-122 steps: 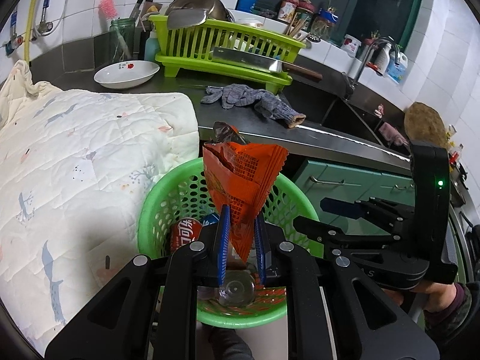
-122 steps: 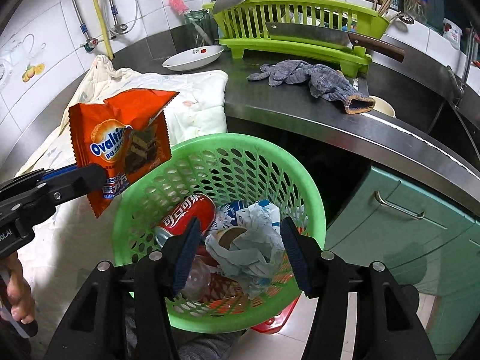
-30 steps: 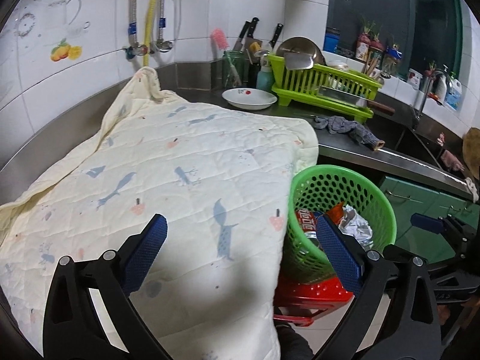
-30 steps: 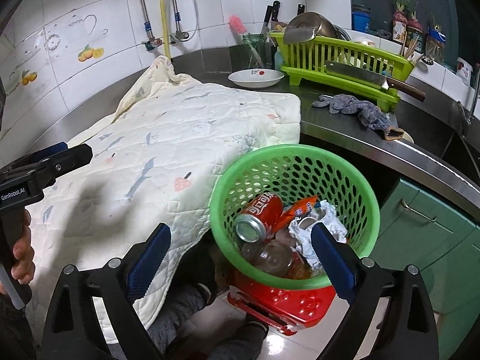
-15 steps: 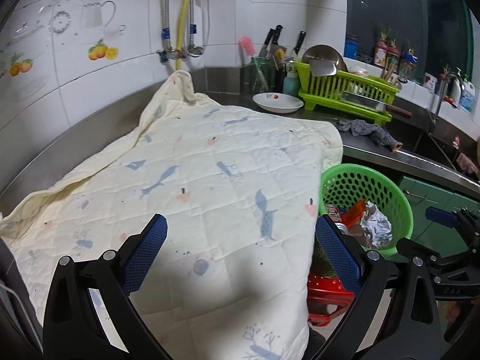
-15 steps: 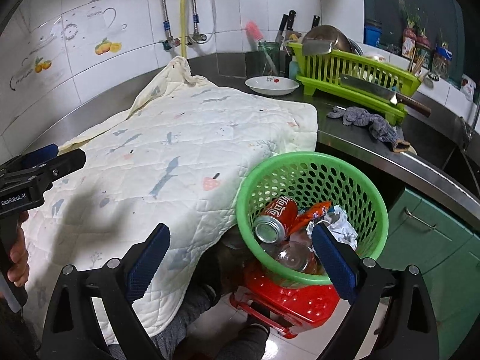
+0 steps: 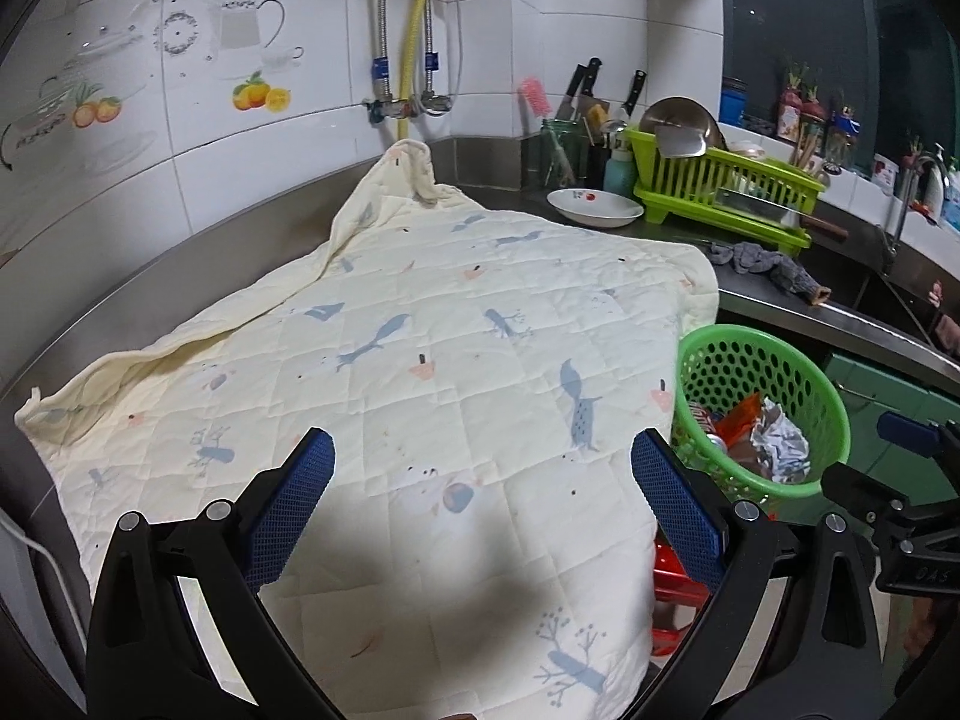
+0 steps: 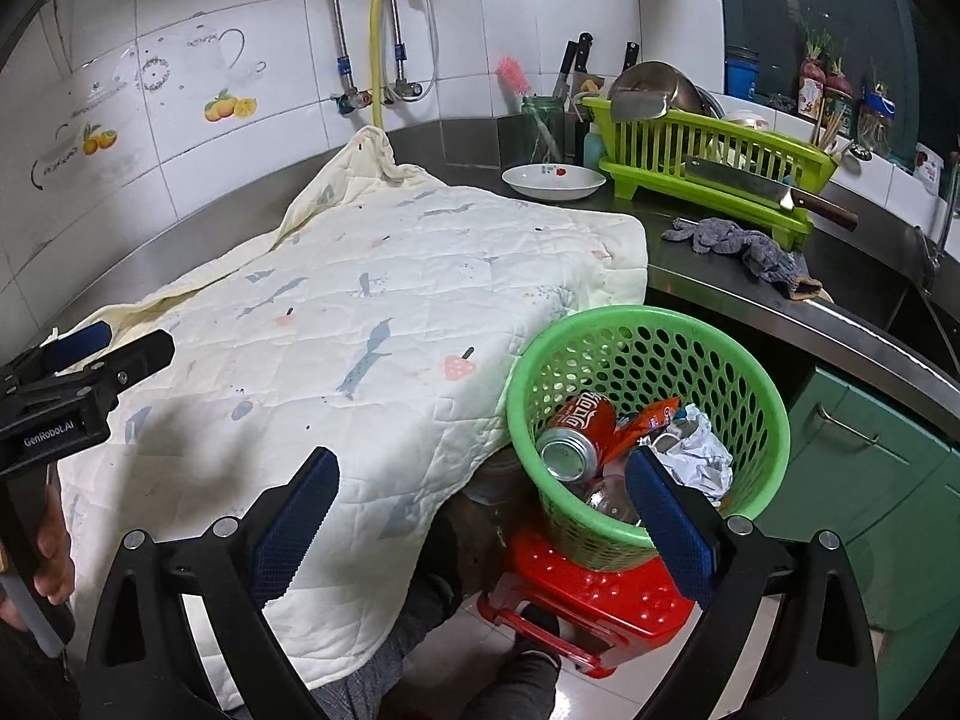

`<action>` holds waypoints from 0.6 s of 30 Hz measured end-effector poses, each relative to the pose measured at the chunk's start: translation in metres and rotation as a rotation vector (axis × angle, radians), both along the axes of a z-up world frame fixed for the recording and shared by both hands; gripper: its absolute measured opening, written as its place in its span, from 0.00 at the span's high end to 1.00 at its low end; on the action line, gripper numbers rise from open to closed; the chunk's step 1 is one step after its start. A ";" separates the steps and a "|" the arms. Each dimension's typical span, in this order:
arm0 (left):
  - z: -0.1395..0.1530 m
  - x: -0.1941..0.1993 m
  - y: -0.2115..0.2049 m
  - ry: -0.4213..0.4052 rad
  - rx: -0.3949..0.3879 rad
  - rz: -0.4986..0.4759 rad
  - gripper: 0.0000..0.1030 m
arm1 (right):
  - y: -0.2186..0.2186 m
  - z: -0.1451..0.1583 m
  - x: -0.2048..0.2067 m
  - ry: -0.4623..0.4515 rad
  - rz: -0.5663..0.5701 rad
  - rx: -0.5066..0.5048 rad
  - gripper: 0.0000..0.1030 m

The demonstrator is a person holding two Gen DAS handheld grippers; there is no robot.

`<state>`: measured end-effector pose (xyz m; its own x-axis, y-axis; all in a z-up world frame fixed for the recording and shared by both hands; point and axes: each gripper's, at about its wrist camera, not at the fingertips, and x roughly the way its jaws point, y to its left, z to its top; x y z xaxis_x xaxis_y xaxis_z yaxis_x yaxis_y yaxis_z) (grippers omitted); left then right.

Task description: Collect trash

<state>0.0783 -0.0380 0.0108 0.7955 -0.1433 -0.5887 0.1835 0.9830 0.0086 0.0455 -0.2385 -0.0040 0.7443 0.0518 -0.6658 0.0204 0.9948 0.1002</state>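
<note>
A green perforated basket (image 8: 750, 384) stands on a red stool (image 8: 594, 600) beside the counter; it also shows in the left wrist view (image 7: 828, 402). In it lie a red soda can (image 8: 573, 429), an orange snack wrapper (image 8: 651, 417), crumpled white paper (image 8: 699, 456) and a clear bottle (image 8: 606, 498). My left gripper (image 7: 483, 504) is open and empty over a cream quilted blanket (image 7: 420, 360). My right gripper (image 8: 480, 519) is open and empty, in front of the basket and the blanket's edge (image 8: 360, 360).
The steel counter (image 8: 720, 282) holds a white bowl (image 8: 553, 181), a green dish rack (image 8: 714, 162) with a cleaver (image 8: 762, 189), and a grey rag (image 8: 744, 249). Green cabinets (image 8: 870, 468) stand under the sink at the right. Knives and a jar stand by the tiled wall.
The orange wrapper that my left gripper held is now in the basket. Both grippers have opened wide and drawn back and up from the basket, over the blanket.
</note>
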 end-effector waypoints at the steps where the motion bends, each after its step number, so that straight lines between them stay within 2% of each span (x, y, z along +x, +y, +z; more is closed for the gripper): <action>1: 0.000 -0.001 0.001 -0.001 0.000 0.004 0.05 | 0.001 0.000 0.000 -0.002 -0.002 0.001 0.10; 18: -0.002 -0.009 0.009 -0.005 0.008 0.039 0.05 | 0.006 0.003 -0.007 -0.015 -0.004 0.002 0.10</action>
<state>0.0689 -0.0286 0.0092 0.8033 -0.1071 -0.5858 0.1445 0.9894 0.0172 0.0387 -0.2325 -0.0010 0.7544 0.0504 -0.6545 0.0226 0.9945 0.1026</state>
